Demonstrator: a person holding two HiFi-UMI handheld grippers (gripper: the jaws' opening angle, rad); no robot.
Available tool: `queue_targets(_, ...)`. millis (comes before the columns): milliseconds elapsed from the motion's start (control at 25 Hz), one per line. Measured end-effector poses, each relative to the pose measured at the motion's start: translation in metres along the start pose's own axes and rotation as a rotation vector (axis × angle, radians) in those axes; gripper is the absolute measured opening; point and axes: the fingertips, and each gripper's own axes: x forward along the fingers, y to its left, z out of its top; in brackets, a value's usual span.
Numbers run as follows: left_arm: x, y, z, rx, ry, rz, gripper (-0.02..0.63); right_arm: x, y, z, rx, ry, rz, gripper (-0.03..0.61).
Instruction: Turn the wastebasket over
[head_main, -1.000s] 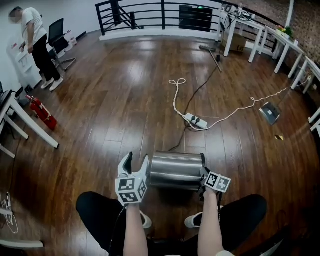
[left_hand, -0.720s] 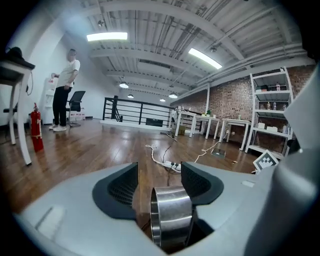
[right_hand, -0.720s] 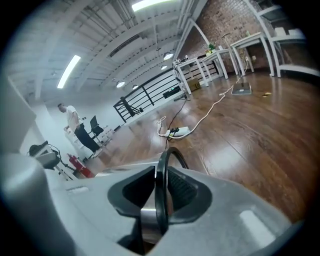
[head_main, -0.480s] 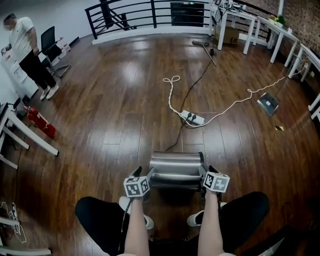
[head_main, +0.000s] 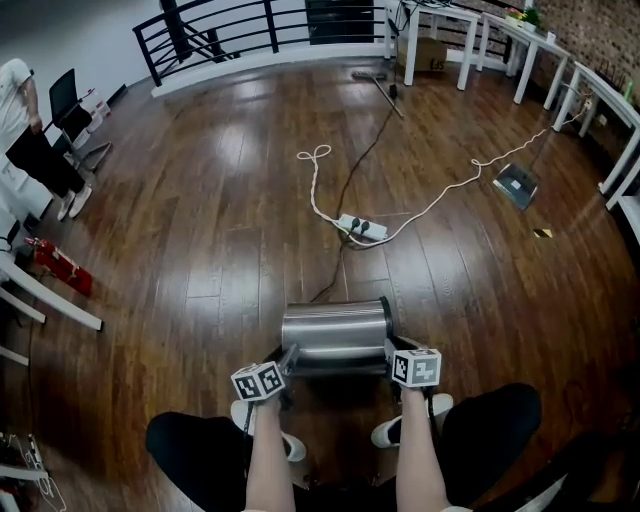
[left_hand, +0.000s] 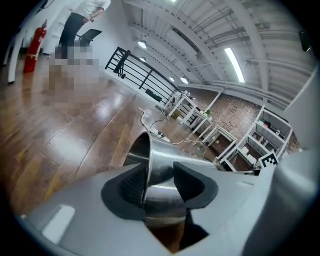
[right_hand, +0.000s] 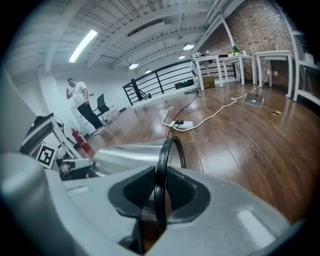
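Observation:
A shiny steel wastebasket (head_main: 335, 335) lies on its side on the wooden floor, just in front of my knees. My left gripper (head_main: 286, 359) is at its left end. In the left gripper view the basket's thin metal edge (left_hand: 146, 157) stands between the jaws as they close; the left pad lies against it and the right pad shows a gap. My right gripper (head_main: 391, 351) is at the basket's right end. Its closing jaws pinch the black rim ring (right_hand: 165, 155) of the basket (right_hand: 125, 152) between both pads (right_hand: 142, 189).
A white power strip (head_main: 355, 226) with cables lies on the floor beyond the basket. A red fire extinguisher (head_main: 55, 265) and white table legs (head_main: 50, 300) are at the left, a person (head_main: 25, 130) far left, white tables (head_main: 450, 30) and a railing (head_main: 250, 30) at the back.
My left gripper has come down from a raised, wide-open pose to the basket's left end and its jaws have narrowed. The right gripper stays at the right end.

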Motion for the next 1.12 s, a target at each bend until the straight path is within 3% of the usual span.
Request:
queue_targets(120, -0.007, -0.024, 0.014, 0.165, -0.01, 0.017, 0.177, -0.004, -0.012, 0.002, 0.066, -0.014, 0.016, 0.052)
queue_targets(280, -0.01, -0.085, 0.062, 0.386, -0.042, -0.052, 0.134, -0.001, -0.03, -0.007, 0.122, -0.001, 0.011, 0.063)
queue_targets(360, -0.01, -0.113, 0.078, 0.497, -0.005, -0.058, 0.113, 0.005, -0.034, -0.017, 0.157, -0.02, -0.002, 0.066)
queue_targets(480, -0.008, -0.141, 0.075, 0.769, 0.1, 0.044, 0.115, 0.019, -0.037, -0.042, 0.184, -0.016, -0.033, 0.067)
queue_targets(560, -0.004, -0.165, 0.056, 0.951, 0.158, 0.051, 0.11, 0.032, -0.036, -0.067, 0.133, 0.065, -0.06, 0.057)
queue_targets(640, 0.003, -0.196, 0.028, 1.066, 0.183, -0.026, 0.1, 0.039, -0.037, -0.096, 0.083, 0.177, -0.062, -0.017)
queue_targets(720, 0.01, -0.223, -0.007, 1.151, 0.205, -0.122, 0.093, 0.033, -0.05, -0.113, 0.138, 0.222, -0.046, -0.012)
queue_targets(800, 0.011, -0.241, -0.049, 1.268, 0.26, -0.185, 0.089, 0.017, -0.068, -0.107, 0.205, 0.186, -0.058, 0.013)
queue_targets(960, 0.005, -0.241, -0.128, 1.466, 0.389, -0.235, 0.084, -0.02, -0.083, -0.042, 0.157, 0.009, -0.112, 0.063)
queue_targets(1040, 0.005, -0.232, -0.15, 1.567, 0.371, -0.203, 0.08, -0.042, -0.079, -0.005, 0.133, -0.098, -0.126, 0.063)
queue_targets(1120, 0.006, -0.228, -0.152, 1.662, 0.285, -0.152, 0.101, -0.058, -0.065, 0.018, 0.066, -0.153, -0.12, 0.063)
